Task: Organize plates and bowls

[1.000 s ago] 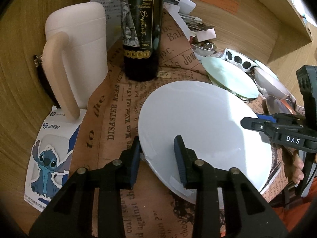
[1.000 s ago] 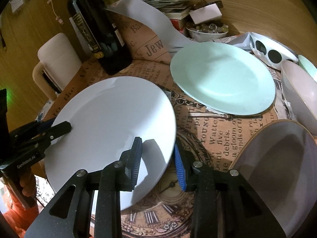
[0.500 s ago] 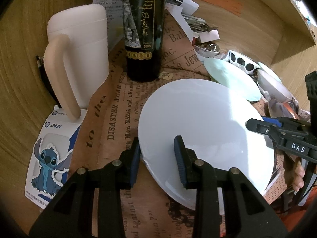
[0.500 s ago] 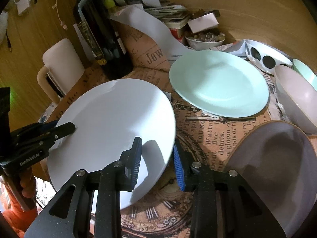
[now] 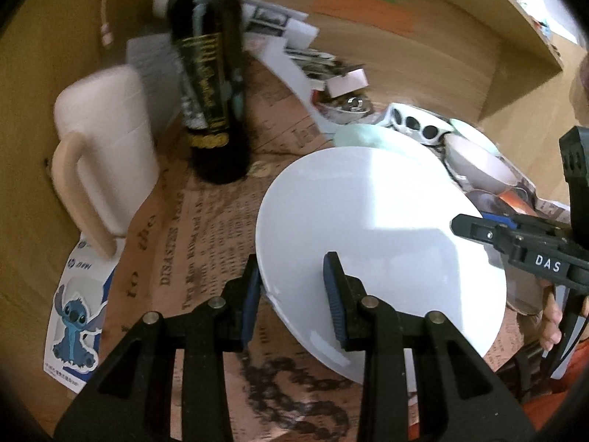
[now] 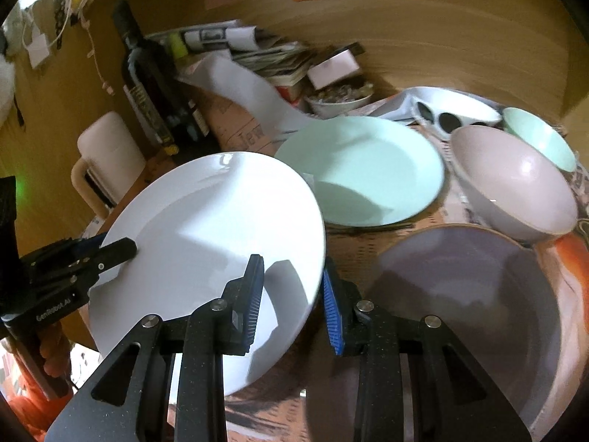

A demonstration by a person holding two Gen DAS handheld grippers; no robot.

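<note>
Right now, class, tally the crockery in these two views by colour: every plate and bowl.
White: 1, the white plate
Mint green: 2, the mint plate and mint bowl
Pink: 1, the pink bowl
Grey-lilac: 1, the grey dish
Total: 5

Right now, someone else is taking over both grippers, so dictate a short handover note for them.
Left gripper: shut on the white plate at its near-left rim.
Right gripper: shut on the same plate's opposite rim.
Plate is held tilted above the newspaper-print cloth, partly overlapping the mint plate.
Pink bowl, mint bowl and grey plate sit to the right.
Done: white plate picked up.
Left: set it down, likely on the mint plate, then sort the bowls.
</note>
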